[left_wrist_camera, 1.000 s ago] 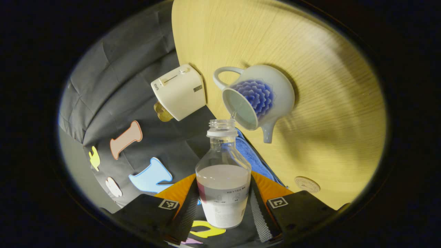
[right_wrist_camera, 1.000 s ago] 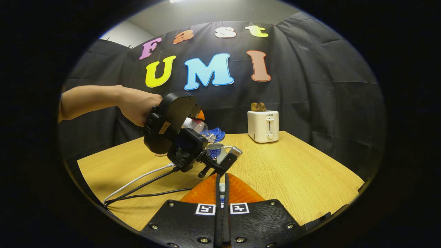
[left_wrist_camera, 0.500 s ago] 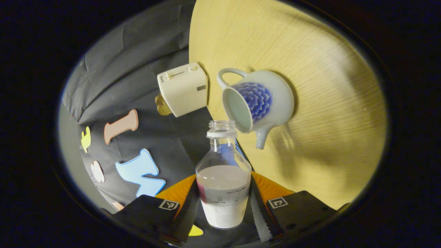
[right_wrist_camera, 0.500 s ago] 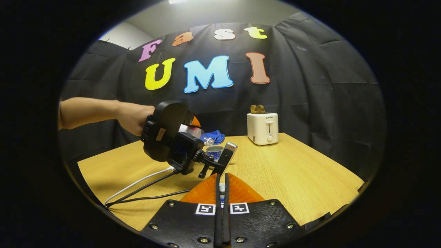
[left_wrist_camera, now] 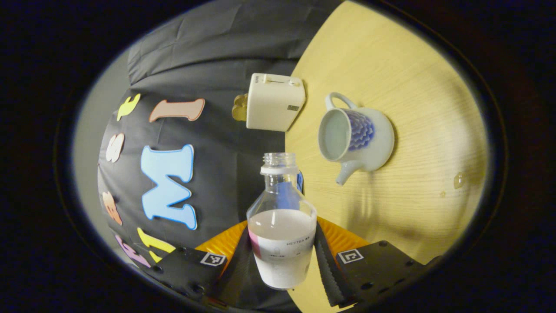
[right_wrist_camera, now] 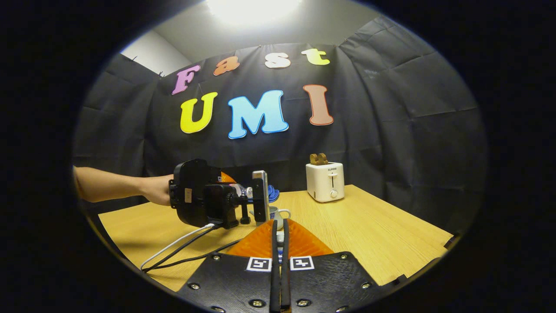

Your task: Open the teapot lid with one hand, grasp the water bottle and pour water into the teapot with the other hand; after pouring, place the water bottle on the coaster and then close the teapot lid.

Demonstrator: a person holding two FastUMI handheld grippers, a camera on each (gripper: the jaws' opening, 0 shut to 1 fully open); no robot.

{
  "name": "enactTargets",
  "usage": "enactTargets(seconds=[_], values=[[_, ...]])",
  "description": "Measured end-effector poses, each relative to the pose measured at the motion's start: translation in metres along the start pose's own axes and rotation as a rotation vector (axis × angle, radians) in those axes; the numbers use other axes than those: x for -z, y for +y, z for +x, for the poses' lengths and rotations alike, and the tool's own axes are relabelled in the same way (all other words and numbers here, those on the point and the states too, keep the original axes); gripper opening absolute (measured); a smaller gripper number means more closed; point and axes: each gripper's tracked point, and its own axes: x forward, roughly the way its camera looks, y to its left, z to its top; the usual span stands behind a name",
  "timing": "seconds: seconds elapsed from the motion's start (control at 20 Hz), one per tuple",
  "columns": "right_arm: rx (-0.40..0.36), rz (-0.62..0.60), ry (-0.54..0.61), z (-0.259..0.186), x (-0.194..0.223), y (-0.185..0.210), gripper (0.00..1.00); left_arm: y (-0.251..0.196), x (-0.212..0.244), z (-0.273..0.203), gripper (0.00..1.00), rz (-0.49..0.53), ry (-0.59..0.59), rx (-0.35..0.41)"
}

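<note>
Clear water bottle [left_wrist_camera: 281, 226] sits clamped in the left claw [left_wrist_camera: 282, 265], neck pointing forward along the fingers, beside the lidless teapot [left_wrist_camera: 356, 137]; right claw [right_wrist_camera: 280, 256] is pressed together.

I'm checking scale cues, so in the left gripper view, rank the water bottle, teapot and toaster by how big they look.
1. water bottle, nearest the camera.
2. teapot and toaster look about alike; I won't rank them.

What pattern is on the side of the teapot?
A blue petal-like flower pattern on the pale teapot, clearest in the left gripper view.
</note>
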Motion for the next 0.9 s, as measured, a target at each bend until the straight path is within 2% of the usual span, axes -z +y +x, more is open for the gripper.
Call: enactTargets(seconds=[0.4, 0.7, 0.8, 0.9], values=[[-0.052, 0.008, 0.044, 0.025, 0.005, 0.014, 0.01, 0.037, 0.032, -0.04, 0.84, -0.464, -0.067, -0.095], [-0.15, 0.052, 0.058, 0.054, 0.004, 0.049, 0.01, 0.047, 0.074, -0.07, 0.84, -0.947, -0.127, -0.16], [-0.151, 0.036, 0.036, 0.064, 0.001, 0.054, 0.01, 0.047, 0.096, -0.077, 0.84, -1.119, -0.135, -0.18], [-0.112, 0.019, 0.0, 0.078, -0.005, 0.05, 0.01, 0.05, 0.12, -0.084, 0.84, -1.292, -0.16, -0.226]])
